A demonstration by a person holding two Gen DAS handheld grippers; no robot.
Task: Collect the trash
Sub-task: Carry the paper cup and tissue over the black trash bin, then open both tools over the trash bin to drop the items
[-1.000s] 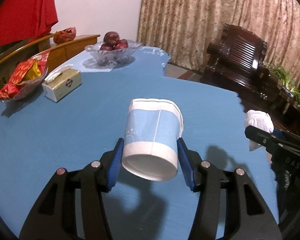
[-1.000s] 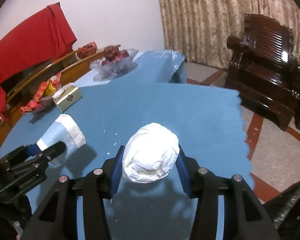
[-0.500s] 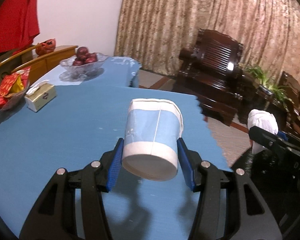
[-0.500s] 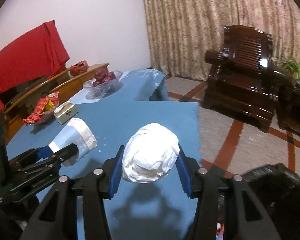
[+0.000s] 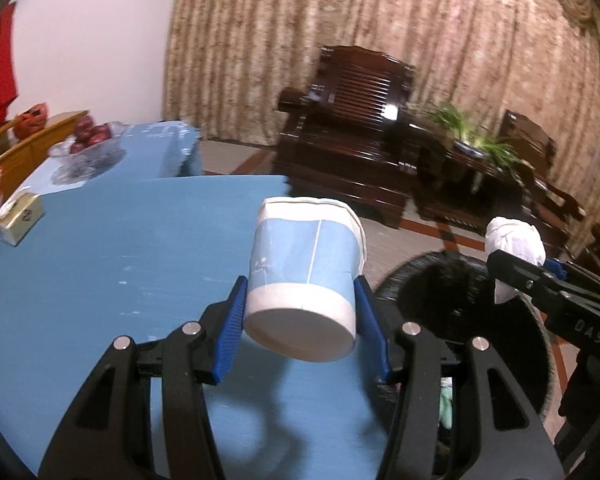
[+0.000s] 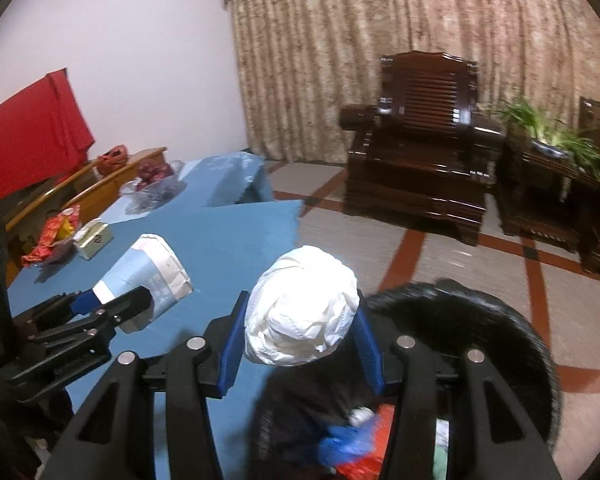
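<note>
The blue table (image 6: 204, 240) ends just beside the black trash bin (image 6: 512, 320) — open tiled floor beyond, dark armchair (image 6: 420, 152) further off. The left gripper (image 5: 302, 320) clamps a paper cup (image 5: 304, 272) above the table's edge, its base toward the camera. The right gripper (image 6: 300, 336) pinches a crumpled white wad (image 6: 302, 312) over the bin's rim.

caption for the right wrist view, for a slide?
Right gripper carries a crumpled white paper ball over the black trash bin.
</note>
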